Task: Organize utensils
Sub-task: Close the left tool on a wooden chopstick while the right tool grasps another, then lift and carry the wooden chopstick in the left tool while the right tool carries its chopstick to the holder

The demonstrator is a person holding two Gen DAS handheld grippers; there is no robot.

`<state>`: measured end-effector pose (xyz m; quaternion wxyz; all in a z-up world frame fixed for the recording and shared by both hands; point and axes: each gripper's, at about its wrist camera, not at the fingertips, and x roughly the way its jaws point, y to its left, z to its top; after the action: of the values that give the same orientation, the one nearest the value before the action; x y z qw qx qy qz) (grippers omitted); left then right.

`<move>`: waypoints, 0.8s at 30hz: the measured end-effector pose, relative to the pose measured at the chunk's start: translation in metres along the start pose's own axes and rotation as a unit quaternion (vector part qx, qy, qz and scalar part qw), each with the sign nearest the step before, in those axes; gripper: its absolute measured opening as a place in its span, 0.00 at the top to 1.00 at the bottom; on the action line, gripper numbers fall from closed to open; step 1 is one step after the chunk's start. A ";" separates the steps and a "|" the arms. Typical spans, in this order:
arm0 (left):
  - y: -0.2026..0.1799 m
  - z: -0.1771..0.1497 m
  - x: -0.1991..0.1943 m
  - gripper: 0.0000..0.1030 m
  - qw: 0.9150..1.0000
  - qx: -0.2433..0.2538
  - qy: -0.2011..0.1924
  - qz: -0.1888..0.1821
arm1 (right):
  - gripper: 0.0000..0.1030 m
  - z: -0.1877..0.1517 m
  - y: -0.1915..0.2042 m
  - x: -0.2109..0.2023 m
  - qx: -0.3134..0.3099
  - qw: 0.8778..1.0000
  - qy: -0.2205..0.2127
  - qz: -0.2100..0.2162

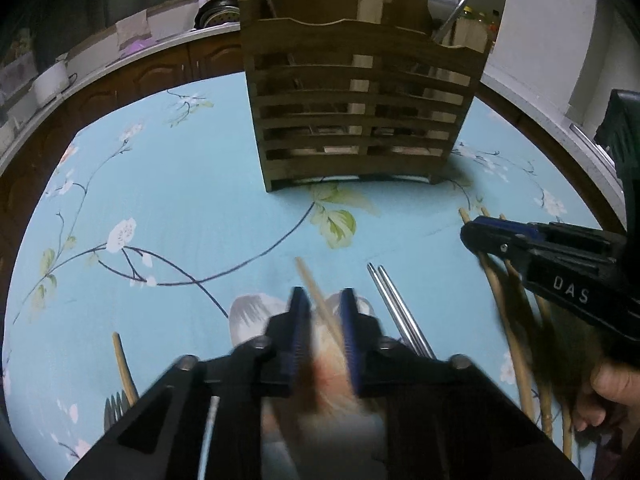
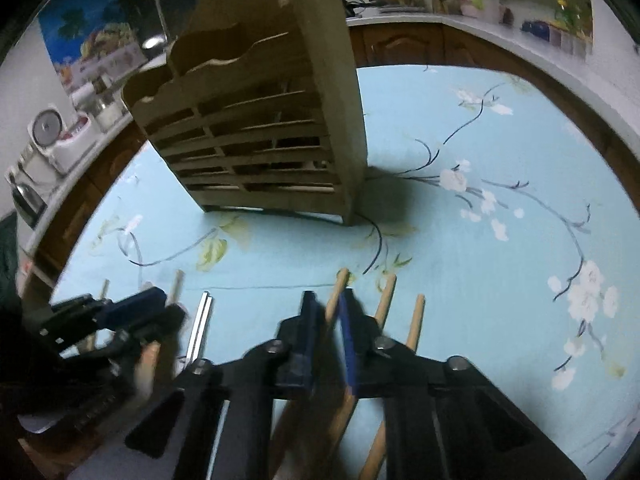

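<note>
Round table under a light-blue floral cloth (image 1: 192, 184), branches and white blossoms printed across it. Wooden slatted utensil caddy (image 1: 360, 120) upright near the far edge, cutlery handles poking out the top. Behind: dark wood cabinets (image 1: 160, 68) below a pale counter, sink with tap, a white pot; rice cooker (image 2: 50, 136) on the side counter in the right wrist view.

Left gripper (image 1: 324, 300) narrow, clamped on a thin wooden chopstick (image 1: 310, 280) slanting between the pads. Metal chopstick pair (image 1: 394, 308) flat on the cloth just beside it.

Right gripper (image 2: 328, 300) narrow too, pinching a wooden stick (image 2: 338, 288); two more wooden handles (image 2: 386, 298) lying alongside on the cloth.

Fork (image 1: 116, 406) near the left edge.
</note>
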<state>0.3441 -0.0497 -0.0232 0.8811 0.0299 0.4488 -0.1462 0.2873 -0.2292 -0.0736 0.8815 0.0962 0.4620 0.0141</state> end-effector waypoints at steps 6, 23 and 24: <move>0.007 -0.004 -0.004 0.97 1.000 -0.017 -0.003 -0.018 | 0.94 -0.004 -0.008 -0.015 0.036 0.999 -0.015 0.037; 0.029 -0.019 -0.145 0.97 0.984 -0.066 -0.136 -0.100 | 0.95 0.007 0.015 -0.142 0.026 0.985 -0.145 0.092; 0.029 -0.021 -0.149 0.97 0.983 -0.065 -0.140 -0.102 | 0.95 0.008 0.016 -0.149 0.025 0.983 -0.153 0.094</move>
<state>0.2531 0.0162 0.0815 0.9158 -0.0940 0.3302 -0.2083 0.2095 -0.2316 0.0550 0.9340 0.1624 0.3104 0.0706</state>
